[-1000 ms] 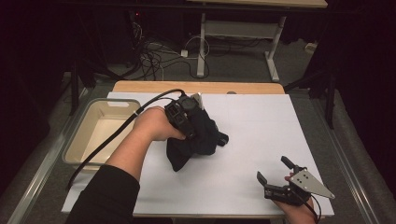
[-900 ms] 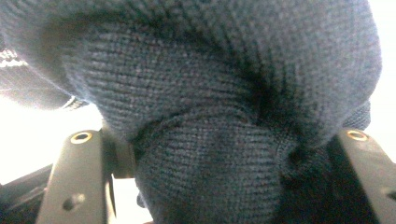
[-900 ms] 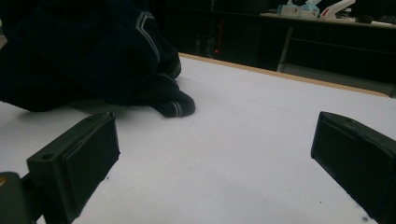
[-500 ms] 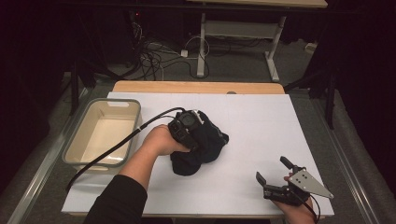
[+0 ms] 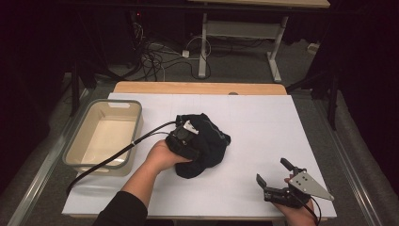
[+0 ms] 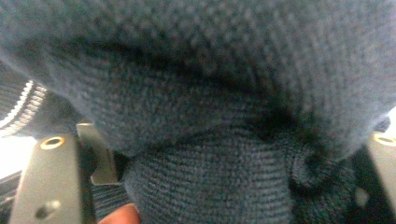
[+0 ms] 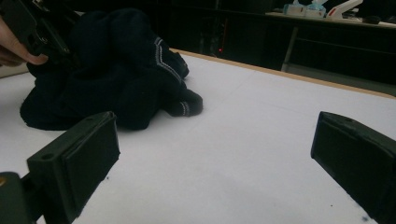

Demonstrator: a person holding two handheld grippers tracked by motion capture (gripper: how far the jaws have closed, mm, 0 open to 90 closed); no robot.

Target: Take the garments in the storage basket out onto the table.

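High view put the right gripper [image 5: 273, 181] nearest, at about five o'clock on the white-topped desk [image 5: 263, 127], its fingers spread wide with nothing between them and well apart from the cloth. Farther in, near the centre, the left gripper [image 5: 184, 140] pressed down into the dark navy knitted garment with pale striped trim [image 5: 204, 146], which lay bunched in a heap on the desk surface. Its fingers [image 6: 42, 182] had just been opening, and in the left gripper view knit bulged between them, so whether the pads still pinched I could not tell. At about nine o'clock, just beside the desk's left edge, stood the empty cream plastic tub with a grey rim [image 5: 77, 141].

The step looked like setting the garment down. To do it well, I judged the fingers should part fully and lift straight up, so that no loop of knit snagged and dragged the heap; the idle right gripper could pin a fold if it clung.

Counted: two grippers, one garment, one tub, one desk.
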